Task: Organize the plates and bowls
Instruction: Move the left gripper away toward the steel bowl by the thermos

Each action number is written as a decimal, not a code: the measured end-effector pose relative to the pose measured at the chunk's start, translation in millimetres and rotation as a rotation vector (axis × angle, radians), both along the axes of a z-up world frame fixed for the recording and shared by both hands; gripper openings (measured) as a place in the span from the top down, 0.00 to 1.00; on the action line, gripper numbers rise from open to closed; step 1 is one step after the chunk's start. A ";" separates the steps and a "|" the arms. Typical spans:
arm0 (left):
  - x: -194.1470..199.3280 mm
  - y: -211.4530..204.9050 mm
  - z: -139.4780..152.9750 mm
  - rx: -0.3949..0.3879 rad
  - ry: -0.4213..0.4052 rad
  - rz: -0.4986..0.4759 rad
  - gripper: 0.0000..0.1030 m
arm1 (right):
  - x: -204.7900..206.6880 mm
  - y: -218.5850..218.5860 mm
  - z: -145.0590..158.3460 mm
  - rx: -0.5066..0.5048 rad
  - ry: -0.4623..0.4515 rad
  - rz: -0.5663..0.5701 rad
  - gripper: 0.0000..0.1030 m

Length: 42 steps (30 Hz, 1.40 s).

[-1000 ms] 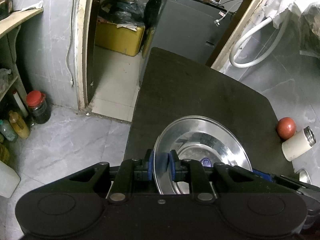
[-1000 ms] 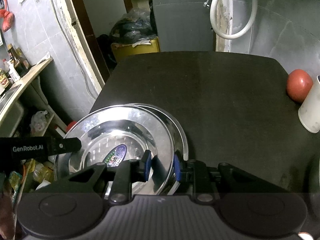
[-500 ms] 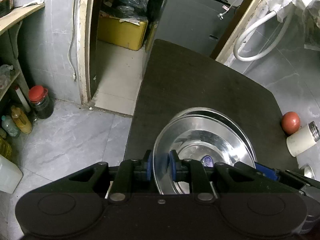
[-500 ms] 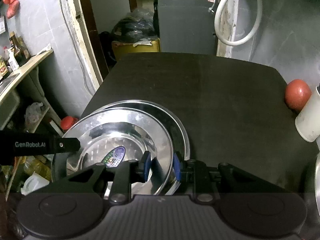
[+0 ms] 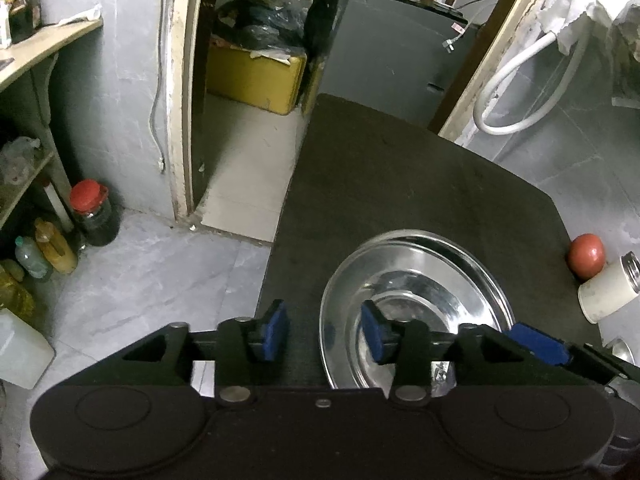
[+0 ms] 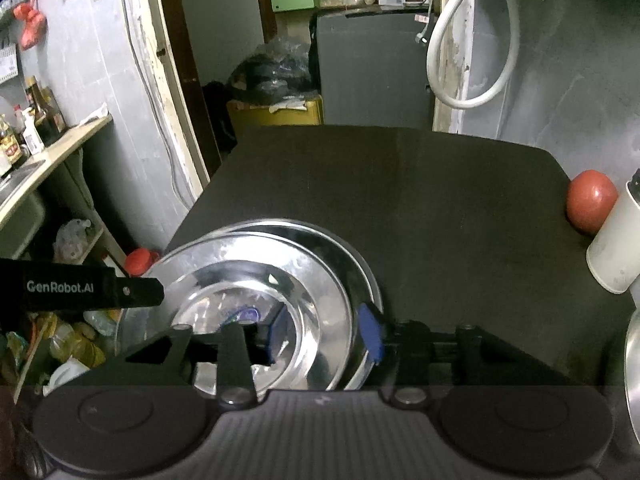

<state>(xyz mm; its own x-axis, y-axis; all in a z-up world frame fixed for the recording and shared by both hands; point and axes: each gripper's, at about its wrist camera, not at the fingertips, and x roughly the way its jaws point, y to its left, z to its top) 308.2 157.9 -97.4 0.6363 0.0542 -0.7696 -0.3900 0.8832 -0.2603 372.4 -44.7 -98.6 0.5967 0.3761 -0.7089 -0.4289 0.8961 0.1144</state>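
Note:
Two shiny steel plates lie stacked on the black table (image 5: 400,176). The top plate (image 5: 420,268) (image 6: 256,252) rests slightly off-centre on the lower plate (image 6: 362,270), whose rim shows at the right and back. My left gripper (image 5: 325,332) is open, and the top plate's left rim lies between its blue pads. My right gripper (image 6: 322,336) is open too, straddling the stack's right rim. The left gripper's black finger (image 6: 80,288) shows at the left of the right wrist view.
A red round fruit (image 6: 592,208) and a white cylindrical container (image 6: 616,248) stand at the table's right edge. Another steel dish (image 6: 632,360) peeks in at the lower right. The table's left edge drops to a tiled floor with bottles (image 5: 52,248).
Both grippers were shut on the top plate's rim and have now opened. The top plate has come down onto the lower plate.

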 end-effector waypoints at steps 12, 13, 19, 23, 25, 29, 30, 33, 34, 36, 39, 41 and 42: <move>-9.2 -15.4 15.0 0.025 -0.071 0.021 0.16 | -16.6 -45.0 19.5 0.051 -0.069 -0.094 0.15; -8.7 -19.0 16.7 0.024 -0.079 0.011 0.15 | -18.8 -51.7 21.6 0.057 -0.073 -0.105 0.14; -4.5 -54.1 27.7 0.018 -0.126 -0.062 0.02 | -33.5 -91.7 32.2 0.068 -0.091 -0.178 0.03; 1.8 -85.4 31.2 0.011 -0.148 -0.133 0.01 | -42.8 -120.2 37.6 0.064 -0.095 -0.250 0.01; 6.1 -101.6 30.7 0.008 -0.148 -0.171 0.01 | -47.1 -136.1 37.7 0.061 -0.090 -0.285 0.01; 13.6 -139.7 26.7 0.025 -0.135 -0.263 0.01 | -54.3 -164.7 33.0 0.075 -0.073 -0.361 0.01; 16.3 -149.9 24.9 0.030 -0.131 -0.288 0.01 | -55.8 -171.9 31.2 0.079 -0.067 -0.381 0.01; 25.2 -173.3 21.3 0.040 -0.123 -0.355 0.01 | -62.2 -191.1 24.9 0.092 -0.054 -0.442 0.01; 28.2 -180.1 20.6 0.044 -0.121 -0.373 0.01 | -63.7 -197.3 23.1 0.100 -0.049 -0.463 0.00; 35.3 -194.6 17.9 0.054 -0.119 -0.417 0.01 | -66.3 -209.2 18.8 0.124 -0.041 -0.506 0.00; 48.2 -209.1 16.2 0.065 -0.117 -0.482 0.01 | -68.9 -220.1 12.5 0.160 -0.035 -0.554 0.00; 58.3 -215.5 15.7 0.064 -0.116 -0.526 0.01 | -71.4 -225.3 7.6 0.182 -0.039 -0.598 0.00; 64.5 -219.7 15.1 0.061 -0.116 -0.553 0.01 | -72.2 -227.4 5.3 0.192 -0.045 -0.624 0.00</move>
